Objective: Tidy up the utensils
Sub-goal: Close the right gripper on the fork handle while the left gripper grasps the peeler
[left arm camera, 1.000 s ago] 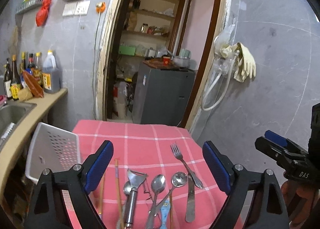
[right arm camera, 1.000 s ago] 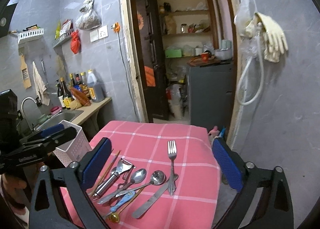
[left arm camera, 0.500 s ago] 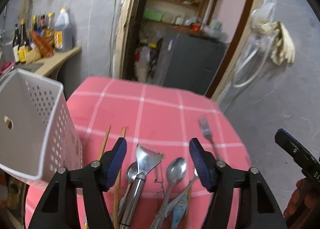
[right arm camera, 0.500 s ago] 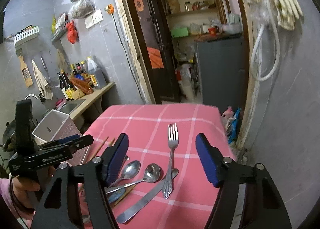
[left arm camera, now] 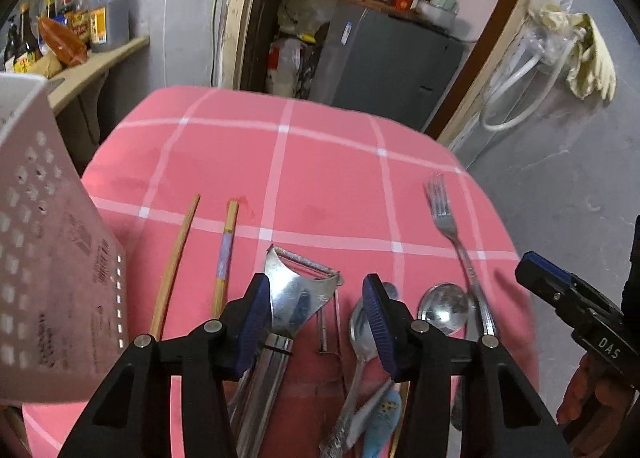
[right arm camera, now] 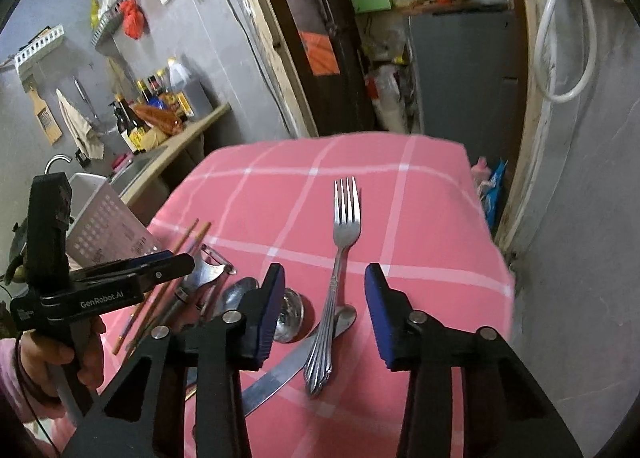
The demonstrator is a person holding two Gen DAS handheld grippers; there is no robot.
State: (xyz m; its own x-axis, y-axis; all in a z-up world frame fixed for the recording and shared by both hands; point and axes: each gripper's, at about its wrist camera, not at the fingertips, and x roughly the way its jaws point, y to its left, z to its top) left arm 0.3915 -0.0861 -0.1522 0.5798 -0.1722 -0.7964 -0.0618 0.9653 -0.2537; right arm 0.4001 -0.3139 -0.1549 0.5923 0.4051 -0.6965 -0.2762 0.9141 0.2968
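Utensils lie on a pink checked cloth (left arm camera: 320, 162). My left gripper (left arm camera: 316, 322) is open, low over a steel peeler (left arm camera: 292, 294), with its fingers on either side of the peeler's head. Two chopsticks (left arm camera: 224, 254) lie to its left, spoons (left arm camera: 444, 306) and a fork (left arm camera: 448, 222) to its right. My right gripper (right arm camera: 324, 306) is open, astride the fork (right arm camera: 340, 258) handle, above a table knife (right arm camera: 288, 366). A spoon (right arm camera: 288, 314) sits by its left finger. A white perforated basket (left arm camera: 44, 242) stands at the left.
A counter with sauce bottles (left arm camera: 68, 30) and a sink (right arm camera: 136, 166) is at the left. A doorway with a grey cabinet (left arm camera: 384, 62) lies beyond the table. A grey wall with a hose and gloves (left arm camera: 576, 54) is at the right.
Both grippers have dropped closer to the utensils and narrowed their opening. The left has come down over the peeler, the right over the fork handle.
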